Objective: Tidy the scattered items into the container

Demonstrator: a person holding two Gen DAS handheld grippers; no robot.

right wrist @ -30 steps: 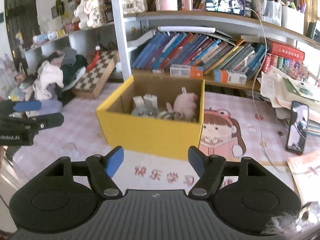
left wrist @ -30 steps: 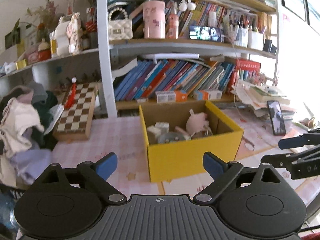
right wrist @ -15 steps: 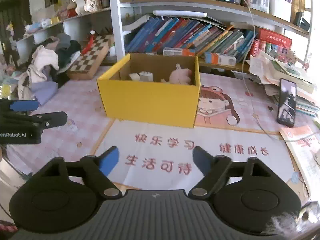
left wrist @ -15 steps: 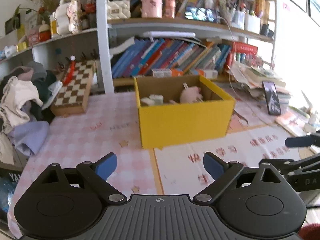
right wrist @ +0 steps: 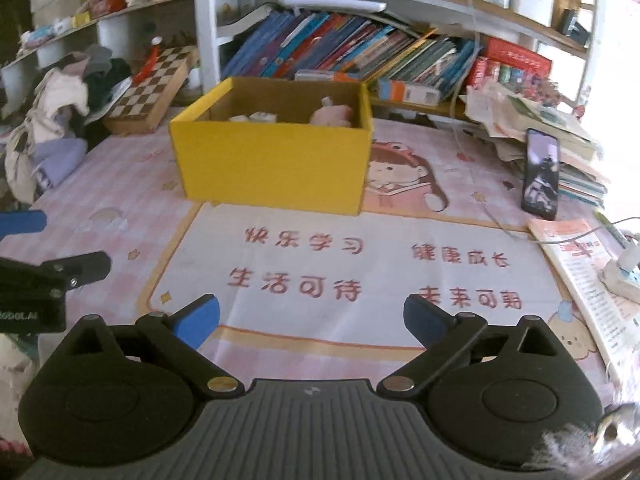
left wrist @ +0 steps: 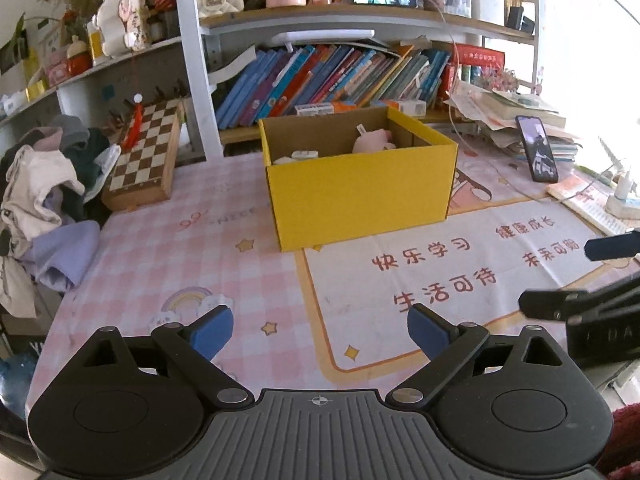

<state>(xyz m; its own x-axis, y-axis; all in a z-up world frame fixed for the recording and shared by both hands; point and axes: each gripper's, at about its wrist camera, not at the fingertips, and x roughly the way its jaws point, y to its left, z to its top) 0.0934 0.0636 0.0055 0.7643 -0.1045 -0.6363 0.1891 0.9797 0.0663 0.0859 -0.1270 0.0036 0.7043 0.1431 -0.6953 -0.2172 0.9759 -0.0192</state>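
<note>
On the mat (right wrist: pixel 360 272) before the yellow box (right wrist: pixel 276 168), red "快乐学习"

One yellow box (left wrist: pixel 360 196), one chessboard (left wrist: pixel 144 156), one phone (left wrist: pixel 538 154), two tongs (left wrist: pixel 320 334).

The left tongs (left wrist: pixel 320 334) hover low over the surface (left wrist: pixel 168 264), their blue-padded fingers (left wrist: pixel 212 330) spread wide with nothing between them. Ahead, well apart from the tongs, stands the yellow box (left wrist: pixel 360 196), straddling the pink checked cloth and the white mat (left wrist: pixel 460 280) printed with red characters. Inside the box a pink plush toy (left wrist: pixel 372 142) rests against the back right, with a small white item (left wrist: pixel 304 155) to its left. A chessboard (left wrist: pixel 146 156) leans at the left beside a heap of clothes (left wrist: pixel 36 200). At the right edge the right tongs (left wrist: pixel 576 276) reach in, spread apart. A phone (left wrist: pixel 538 154) stands propped against stacked papers.
</note>
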